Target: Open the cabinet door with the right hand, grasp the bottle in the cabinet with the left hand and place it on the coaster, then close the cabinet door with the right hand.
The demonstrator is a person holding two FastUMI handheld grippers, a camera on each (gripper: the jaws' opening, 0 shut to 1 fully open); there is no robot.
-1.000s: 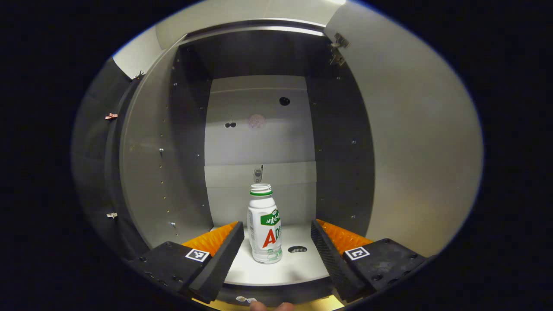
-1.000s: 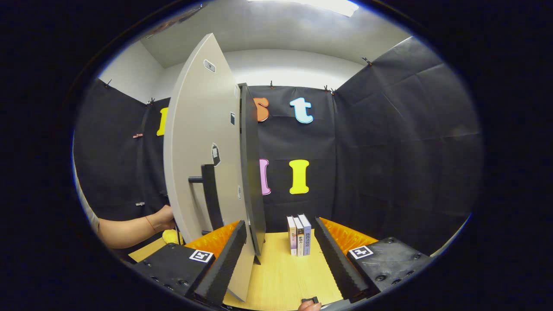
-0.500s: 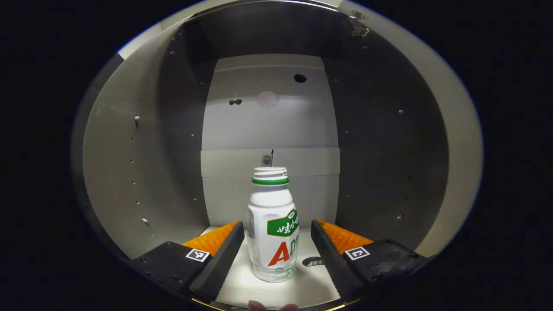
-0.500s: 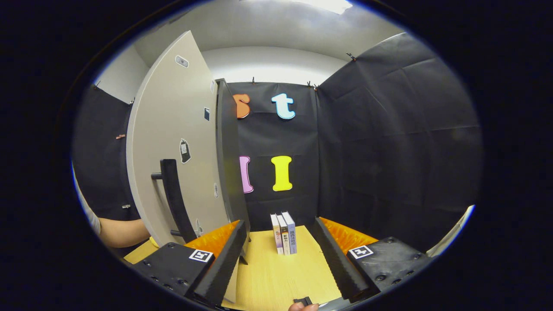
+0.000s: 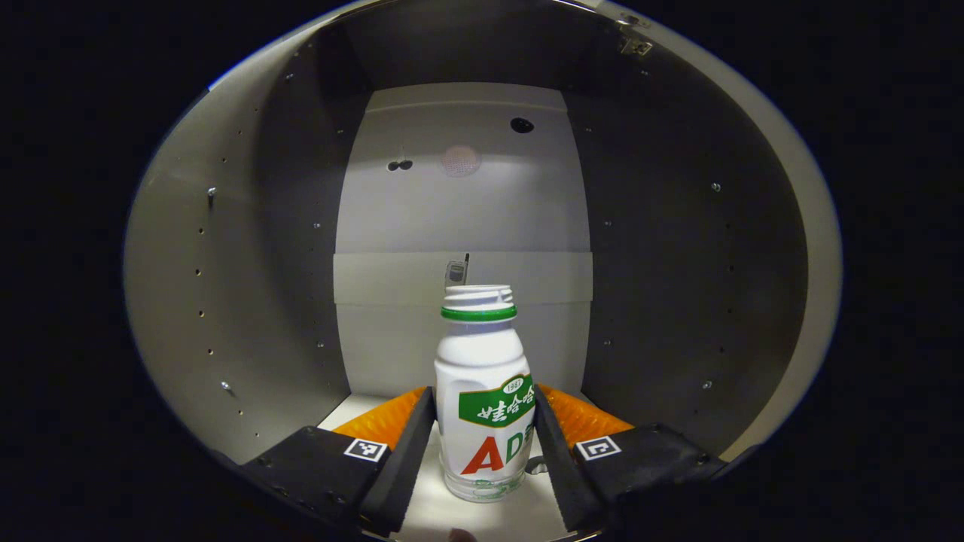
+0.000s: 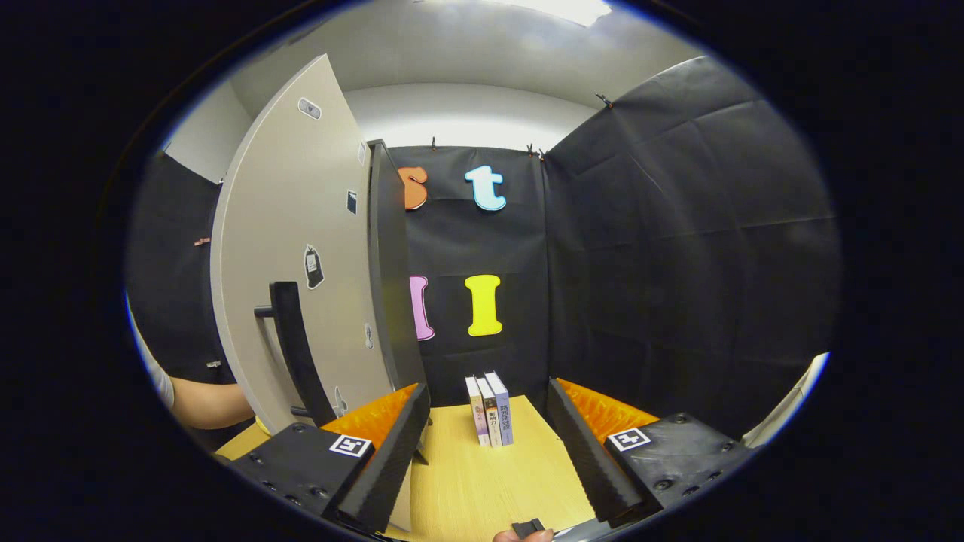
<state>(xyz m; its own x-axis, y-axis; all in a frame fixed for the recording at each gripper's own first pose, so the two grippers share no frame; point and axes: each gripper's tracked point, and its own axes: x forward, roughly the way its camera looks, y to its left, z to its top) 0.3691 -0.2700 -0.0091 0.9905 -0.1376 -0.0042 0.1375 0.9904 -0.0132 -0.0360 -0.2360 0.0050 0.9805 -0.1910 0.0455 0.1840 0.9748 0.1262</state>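
Your left gripper (image 5: 482,444) reaches level into the cabinet (image 5: 226,301), fingers closed against the upright bottle (image 5: 484,406). Your right gripper (image 6: 489,444) hangs spread, empty, beside the door (image 6: 294,256).

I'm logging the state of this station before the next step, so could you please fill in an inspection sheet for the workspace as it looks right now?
Surface: wooden tabletop, bare between the right gripper's fingers.
Job's things: bottle upright on the cabinet floor; cabinet door open, handle free; coaster nothing seen.
Clutter: three books upright at the table's back.
Grippers: left gripper closed in around the bottle, both fingers at its sides; right gripper open, holding nothing.
Cables: nothing seen.
Surroundings: black cloth booth wall; a person's arm beyond the door.
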